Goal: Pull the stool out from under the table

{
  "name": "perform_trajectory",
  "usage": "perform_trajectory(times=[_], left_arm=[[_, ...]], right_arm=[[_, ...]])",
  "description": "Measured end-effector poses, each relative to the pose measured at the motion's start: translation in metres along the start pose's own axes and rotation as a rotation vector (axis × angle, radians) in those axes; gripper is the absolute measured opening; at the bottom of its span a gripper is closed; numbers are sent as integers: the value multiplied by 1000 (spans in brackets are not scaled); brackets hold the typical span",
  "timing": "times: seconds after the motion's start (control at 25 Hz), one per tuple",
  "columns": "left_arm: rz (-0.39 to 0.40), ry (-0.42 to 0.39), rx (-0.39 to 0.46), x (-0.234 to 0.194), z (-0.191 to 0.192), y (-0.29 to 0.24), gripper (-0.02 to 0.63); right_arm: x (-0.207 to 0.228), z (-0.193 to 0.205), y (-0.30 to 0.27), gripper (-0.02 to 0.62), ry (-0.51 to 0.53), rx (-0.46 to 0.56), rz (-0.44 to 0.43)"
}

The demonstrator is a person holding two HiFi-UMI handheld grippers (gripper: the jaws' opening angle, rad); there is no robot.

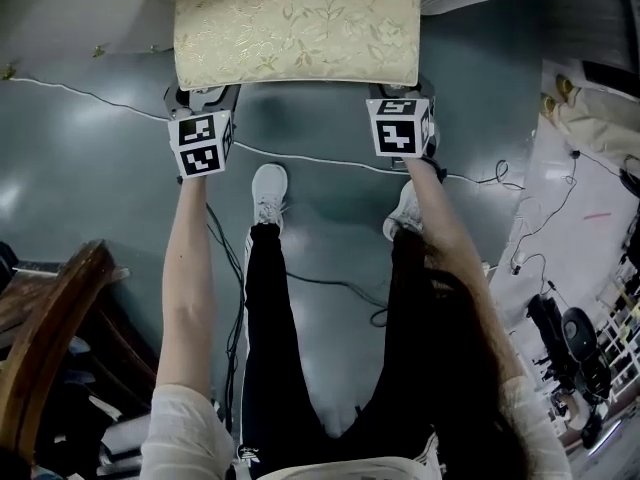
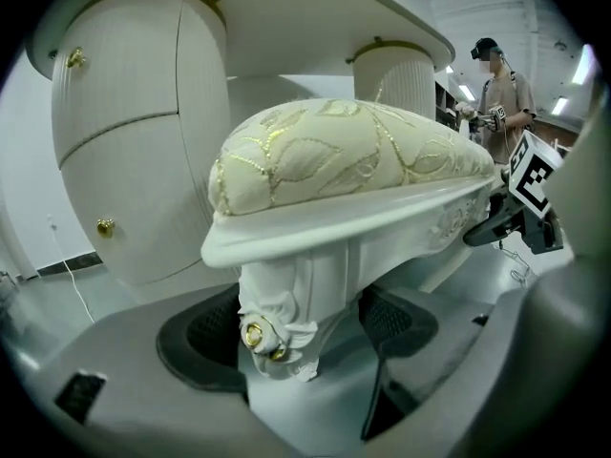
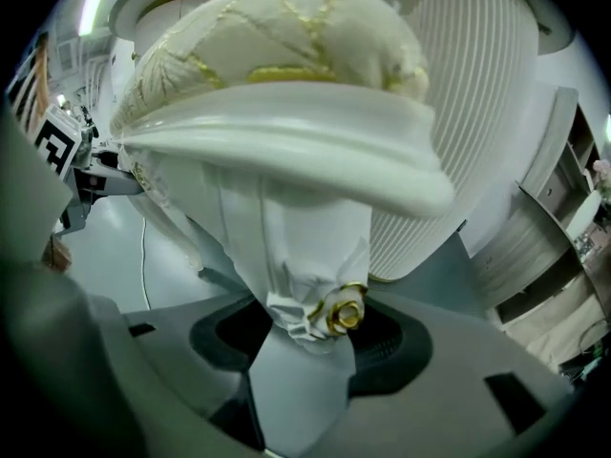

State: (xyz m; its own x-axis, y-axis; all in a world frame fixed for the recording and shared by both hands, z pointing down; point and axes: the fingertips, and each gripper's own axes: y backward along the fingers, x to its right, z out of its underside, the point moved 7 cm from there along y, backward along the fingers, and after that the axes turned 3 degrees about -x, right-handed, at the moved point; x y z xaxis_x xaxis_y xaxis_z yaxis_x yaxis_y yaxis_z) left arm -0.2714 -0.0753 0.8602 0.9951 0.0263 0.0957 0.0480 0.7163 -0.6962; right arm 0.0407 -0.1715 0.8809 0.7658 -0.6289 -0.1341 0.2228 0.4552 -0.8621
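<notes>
The stool (image 1: 296,28) has a cream, gold-patterned cushion and white carved legs, and stands at the top of the head view. My left gripper (image 1: 203,96) is shut on the stool's near left leg (image 2: 296,294), with the black pads on either side of it. My right gripper (image 1: 400,92) is shut on the near right leg (image 3: 296,246), just above its gold rosette (image 3: 346,315). Close behind the stool is the white table, with a fluted pedestal (image 3: 468,113) and a curved cabinet with gold knobs (image 2: 134,141).
A white cable (image 1: 330,160) crosses the grey floor in front of the person's feet (image 1: 268,193). A dark wooden chair (image 1: 50,338) stands at the lower left. A white surface with cables (image 1: 590,198) lies at the right. Another person (image 2: 501,93) stands far off.
</notes>
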Motion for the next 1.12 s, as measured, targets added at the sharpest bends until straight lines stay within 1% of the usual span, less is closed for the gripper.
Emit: perform_trajectory(times=[0.28, 0.6, 0.72, 0.92, 1.12], left_arm=[[20, -2, -94, 26, 27, 30, 356], [33, 19, -184, 44, 52, 62, 356], [40, 18, -212, 48, 56, 66, 356], [53, 12, -230, 53, 64, 74, 356], [36, 36, -239, 65, 75, 87, 356]], right_arm=[[-10, 45, 26, 253, -8, -94, -9], [-20, 78, 48, 249, 18, -186, -24], [-23, 87, 54, 244, 37, -202, -27], [-29, 102, 63, 242, 38, -215, -25], [-27, 113, 67, 242, 65, -210, -36]])
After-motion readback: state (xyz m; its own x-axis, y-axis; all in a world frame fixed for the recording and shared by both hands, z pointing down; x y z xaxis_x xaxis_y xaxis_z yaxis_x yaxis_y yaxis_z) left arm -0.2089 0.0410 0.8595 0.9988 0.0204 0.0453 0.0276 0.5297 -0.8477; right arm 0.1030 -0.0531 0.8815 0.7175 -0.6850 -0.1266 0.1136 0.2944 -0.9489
